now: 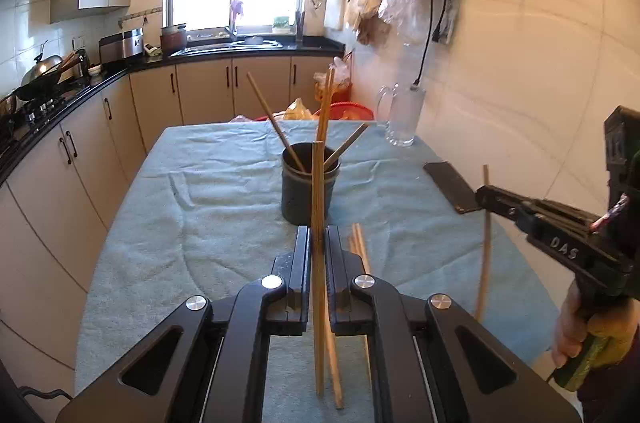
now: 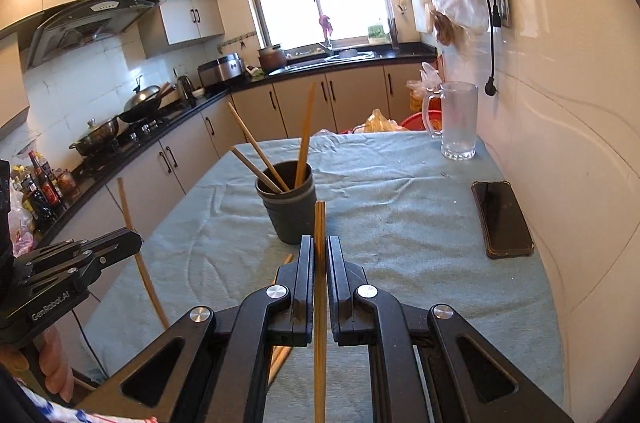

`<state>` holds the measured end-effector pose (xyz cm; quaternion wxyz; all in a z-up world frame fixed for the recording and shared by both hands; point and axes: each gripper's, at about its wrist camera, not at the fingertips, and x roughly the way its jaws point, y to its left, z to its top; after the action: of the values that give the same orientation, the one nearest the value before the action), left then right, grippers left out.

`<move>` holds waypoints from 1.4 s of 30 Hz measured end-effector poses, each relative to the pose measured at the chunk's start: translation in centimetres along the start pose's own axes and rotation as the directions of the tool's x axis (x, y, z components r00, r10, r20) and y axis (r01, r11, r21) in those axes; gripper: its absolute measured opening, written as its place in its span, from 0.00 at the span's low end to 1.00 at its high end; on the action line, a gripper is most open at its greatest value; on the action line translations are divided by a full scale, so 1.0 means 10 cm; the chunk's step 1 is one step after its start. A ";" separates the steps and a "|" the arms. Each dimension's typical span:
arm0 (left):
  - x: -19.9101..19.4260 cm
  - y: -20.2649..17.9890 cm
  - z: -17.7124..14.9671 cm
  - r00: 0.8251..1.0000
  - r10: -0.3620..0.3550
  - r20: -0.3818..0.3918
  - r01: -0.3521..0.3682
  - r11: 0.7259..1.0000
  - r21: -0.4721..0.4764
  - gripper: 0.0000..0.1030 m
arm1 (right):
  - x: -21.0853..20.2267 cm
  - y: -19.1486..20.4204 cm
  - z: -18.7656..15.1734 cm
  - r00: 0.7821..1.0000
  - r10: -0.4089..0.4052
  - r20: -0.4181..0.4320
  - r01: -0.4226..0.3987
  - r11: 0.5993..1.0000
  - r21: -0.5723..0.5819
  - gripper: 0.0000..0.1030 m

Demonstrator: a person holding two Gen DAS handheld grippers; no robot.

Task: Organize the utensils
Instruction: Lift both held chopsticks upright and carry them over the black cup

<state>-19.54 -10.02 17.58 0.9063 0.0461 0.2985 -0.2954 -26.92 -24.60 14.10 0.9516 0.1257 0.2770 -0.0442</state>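
A dark cup (image 1: pixel 306 191) (image 2: pixel 289 215) stands mid-table on the blue cloth with three wooden chopsticks leaning in it. My left gripper (image 1: pixel 318 237) (image 2: pixel 134 243) is shut on one chopstick (image 1: pixel 318 183) (image 2: pixel 140 271), held nearly upright just in front of the cup. My right gripper (image 2: pixel 319 245) (image 1: pixel 486 197) is shut on another chopstick (image 2: pixel 320 223) (image 1: pixel 485 255), also upright, to the right of the left one and short of the cup. Loose chopsticks (image 1: pixel 360 247) (image 2: pixel 285 261) lie on the cloth below both grippers.
A black phone (image 1: pixel 452 187) (image 2: pixel 503 219) lies near the right wall. A glass mug (image 1: pixel 404 115) (image 2: pixel 458 119) stands at the far right corner of the table (image 1: pixel 200 203). Kitchen counters with a stove and pots run along the left. A person's hand (image 1: pixel 572 327) grips the right handle.
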 end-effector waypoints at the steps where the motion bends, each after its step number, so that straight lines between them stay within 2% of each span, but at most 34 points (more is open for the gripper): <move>1: -0.03 0.01 0.01 1.000 -0.010 0.004 0.010 1.000 -0.009 0.06 | -0.03 0.01 -0.01 1.000 0.003 0.005 -0.003 1.000 -0.002 0.06; 11: -0.17 0.02 0.12 0.998 -0.037 0.047 0.038 0.999 -0.033 0.06 | -0.10 0.06 0.09 0.999 0.017 0.045 -0.018 1.000 0.005 0.06; 18: -0.22 0.09 0.37 0.995 -0.051 0.088 0.055 0.997 -0.046 0.06 | -0.05 0.07 0.28 0.997 0.027 0.071 -0.028 1.000 0.007 0.06; 26: -0.12 0.32 0.97 0.991 -0.038 0.127 0.050 0.995 -0.092 0.06 | 0.02 0.17 0.89 0.987 0.017 0.158 -0.012 0.999 -0.033 0.06; 32: -0.02 0.40 1.47 0.977 0.004 0.213 0.016 0.996 -0.091 0.06 | 0.11 0.26 1.45 0.974 0.026 0.226 -0.015 0.999 -0.050 0.06; 37: 0.28 0.46 1.82 0.976 -0.005 0.220 0.032 0.992 -0.122 0.06 | 0.26 0.30 1.78 0.965 0.034 0.261 -0.027 0.999 -0.031 0.06; 42: 0.72 0.42 1.91 0.981 0.028 0.192 -0.006 0.994 -0.112 0.06 | 0.56 0.29 1.90 0.963 0.030 0.266 -0.031 1.000 0.000 0.06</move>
<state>-2.67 -15.23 28.69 0.9347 -0.0307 0.2246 -0.2737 -11.92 -26.89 27.23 0.9805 0.1247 0.1448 -0.0465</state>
